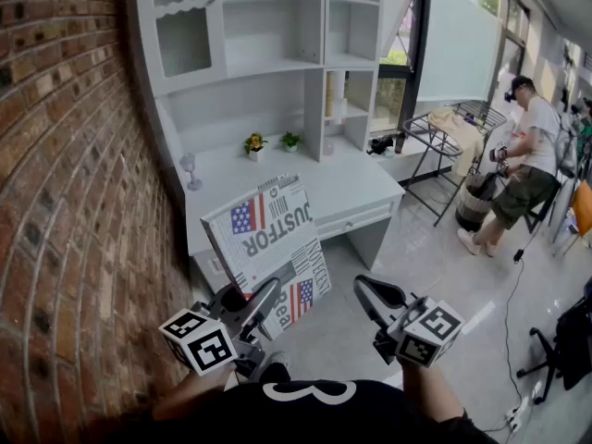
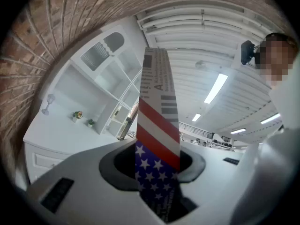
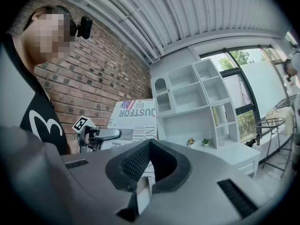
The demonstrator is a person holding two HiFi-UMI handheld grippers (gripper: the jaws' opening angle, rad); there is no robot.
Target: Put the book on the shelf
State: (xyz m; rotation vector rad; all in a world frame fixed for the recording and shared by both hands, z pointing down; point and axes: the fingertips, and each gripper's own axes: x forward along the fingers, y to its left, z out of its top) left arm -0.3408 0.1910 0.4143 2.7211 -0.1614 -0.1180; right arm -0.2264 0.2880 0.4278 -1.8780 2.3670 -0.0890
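Left gripper (image 1: 266, 299) jaws clamp book (image 1: 266, 234) (edge-on in own view); right gripper (image 1: 363, 290) jaws together.

Bright daylight from the window (image 1: 395, 67); strong fisheye bending at edges.

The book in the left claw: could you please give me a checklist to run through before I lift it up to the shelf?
1. Left claw grip on the book: ok, the jaws are clamped on its lower edge.
2. Right claw free to help: ok, the jaws are together with nothing between them.
3. Room in the white shelf unit: ok, several open compartments look bare.
4. Book lined up with a compartment: not ok, it is tilted and held low in front of the desk.
5. Potted plants out of the path: ok, they stand at the back of the desk.
6. Bystander: ok, far off to the right.
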